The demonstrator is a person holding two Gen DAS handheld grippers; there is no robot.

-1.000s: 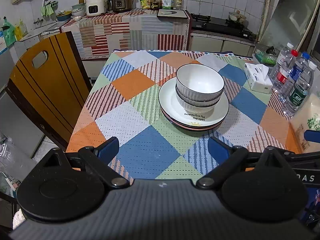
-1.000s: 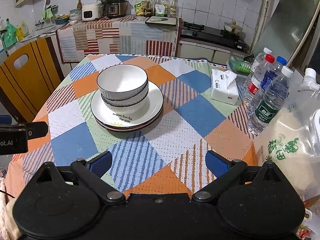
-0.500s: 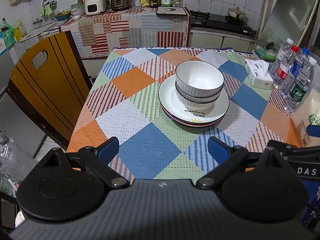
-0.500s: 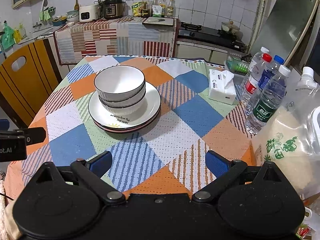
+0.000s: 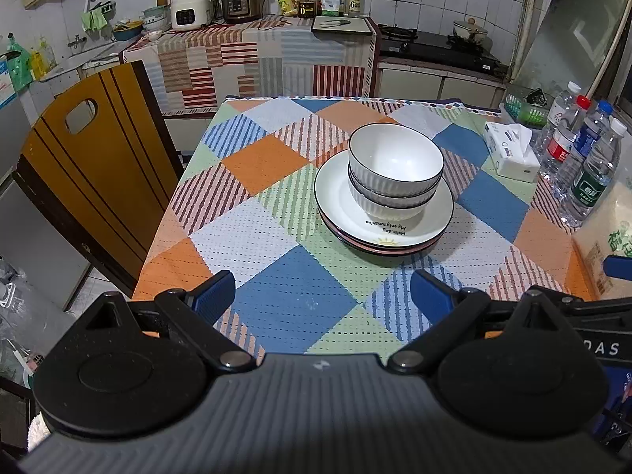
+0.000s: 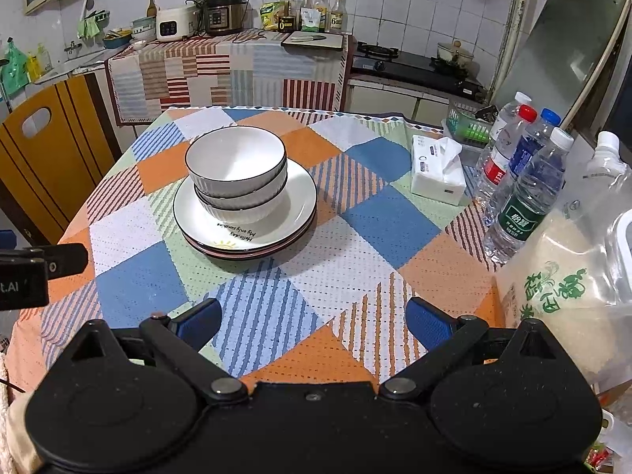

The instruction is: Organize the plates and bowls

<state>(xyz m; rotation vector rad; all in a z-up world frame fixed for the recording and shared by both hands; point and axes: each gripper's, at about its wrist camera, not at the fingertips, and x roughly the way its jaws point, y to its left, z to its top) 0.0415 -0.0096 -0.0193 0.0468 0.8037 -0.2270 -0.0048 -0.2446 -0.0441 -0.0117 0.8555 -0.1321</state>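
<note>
Two white ribbed bowls [image 5: 395,166] [image 6: 237,170] with dark rims sit nested, one inside the other. They rest on a stack of plates [image 5: 339,209] [image 6: 300,201], the top one white with a sun print, pink rims below. The stack stands mid-table on a patchwork cloth. My left gripper [image 5: 322,296] is open, held back over the near table edge, well short of the stack. My right gripper [image 6: 312,318] is open too, near the front edge, with the stack ahead and to its left. Nothing is between either pair of fingers.
A tissue box [image 6: 434,173], several water bottles [image 6: 525,193] and a rice bag [image 6: 568,296] crowd the table's right side. A wooden chair [image 5: 91,166] stands at the left. A counter with cookers [image 5: 221,0] and a stove lies behind.
Both grippers have pulled back and up slightly from the table; the stack looks a little farther off. Bowls and plates have not moved.
</note>
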